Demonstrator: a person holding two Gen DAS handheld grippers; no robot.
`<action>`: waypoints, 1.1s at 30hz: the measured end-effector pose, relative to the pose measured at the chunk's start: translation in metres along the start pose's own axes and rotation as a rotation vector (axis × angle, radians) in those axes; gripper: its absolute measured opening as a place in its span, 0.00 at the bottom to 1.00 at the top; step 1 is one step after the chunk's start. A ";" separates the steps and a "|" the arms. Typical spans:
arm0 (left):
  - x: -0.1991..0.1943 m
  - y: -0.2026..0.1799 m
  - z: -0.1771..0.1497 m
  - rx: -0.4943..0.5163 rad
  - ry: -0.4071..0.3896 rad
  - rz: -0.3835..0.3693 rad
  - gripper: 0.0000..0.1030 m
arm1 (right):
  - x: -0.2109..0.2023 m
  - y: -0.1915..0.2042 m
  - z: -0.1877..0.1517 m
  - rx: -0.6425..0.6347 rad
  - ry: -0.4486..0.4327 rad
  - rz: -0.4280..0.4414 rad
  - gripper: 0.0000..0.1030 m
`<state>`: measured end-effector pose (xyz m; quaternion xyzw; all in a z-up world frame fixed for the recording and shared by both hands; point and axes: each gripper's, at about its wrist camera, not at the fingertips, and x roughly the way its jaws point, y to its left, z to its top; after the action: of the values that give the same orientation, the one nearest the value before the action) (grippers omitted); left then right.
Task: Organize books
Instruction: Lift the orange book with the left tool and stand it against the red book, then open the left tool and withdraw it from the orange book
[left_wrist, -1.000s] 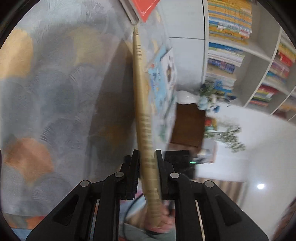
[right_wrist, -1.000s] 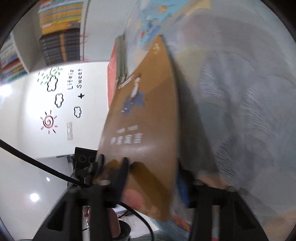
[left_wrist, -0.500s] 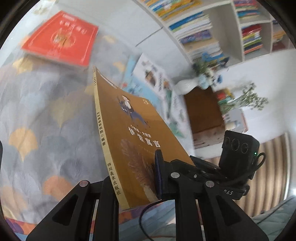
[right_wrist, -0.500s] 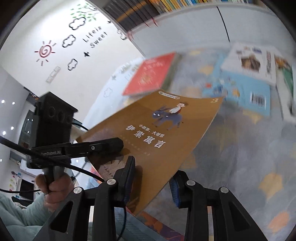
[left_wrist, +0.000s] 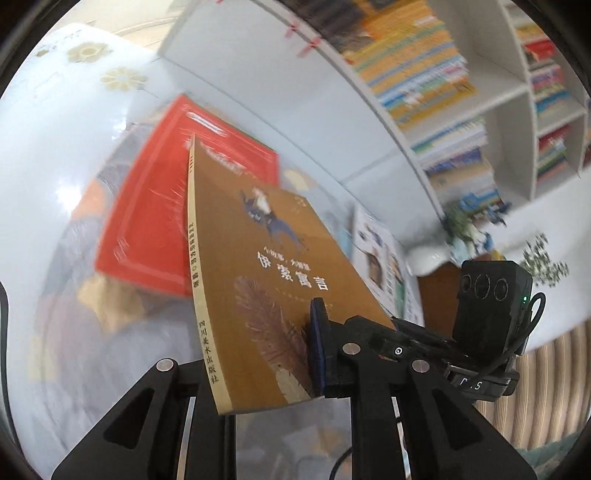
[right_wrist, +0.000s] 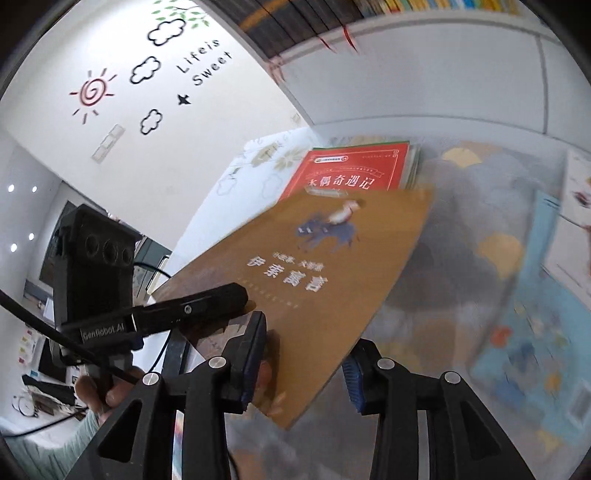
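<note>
A brown paperback (left_wrist: 273, 280) with a donkey rider and a feather on its cover is held in the air, tilted, above the patterned cloth. My left gripper (left_wrist: 266, 365) is shut on its near corner by the spine. My right gripper (right_wrist: 303, 365) is shut on its near right corner; the book fills that view (right_wrist: 314, 273). The far end of the book hangs over a red book (left_wrist: 155, 221) that tops a small stack (right_wrist: 354, 170) at the far left of the cloth.
A blue book (right_wrist: 524, 325) and a white picture book (left_wrist: 376, 251) lie on the cloth to the right. A white bookshelf (left_wrist: 461, 96) full of books stands behind. A white table (right_wrist: 258, 162) borders the stack on the left.
The brown book has swung from edge-on and upright to a flatter tilt. Both grippers have carried it left and away, over the red book.
</note>
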<state>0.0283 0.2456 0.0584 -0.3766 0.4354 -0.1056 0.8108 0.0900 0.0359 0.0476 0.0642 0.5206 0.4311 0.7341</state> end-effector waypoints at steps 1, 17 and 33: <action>0.005 0.008 0.007 -0.016 0.003 0.010 0.14 | 0.011 -0.004 0.008 0.005 0.016 -0.025 0.37; -0.032 0.070 0.026 -0.142 -0.156 0.260 0.18 | 0.077 -0.020 0.042 0.020 0.107 -0.266 0.39; -0.013 0.065 0.013 -0.182 -0.136 0.316 0.22 | 0.076 -0.004 0.005 0.005 0.321 -0.197 0.55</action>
<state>0.0203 0.3038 0.0253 -0.3817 0.4412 0.0886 0.8074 0.1026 0.0886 -0.0068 -0.0550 0.6360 0.3604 0.6801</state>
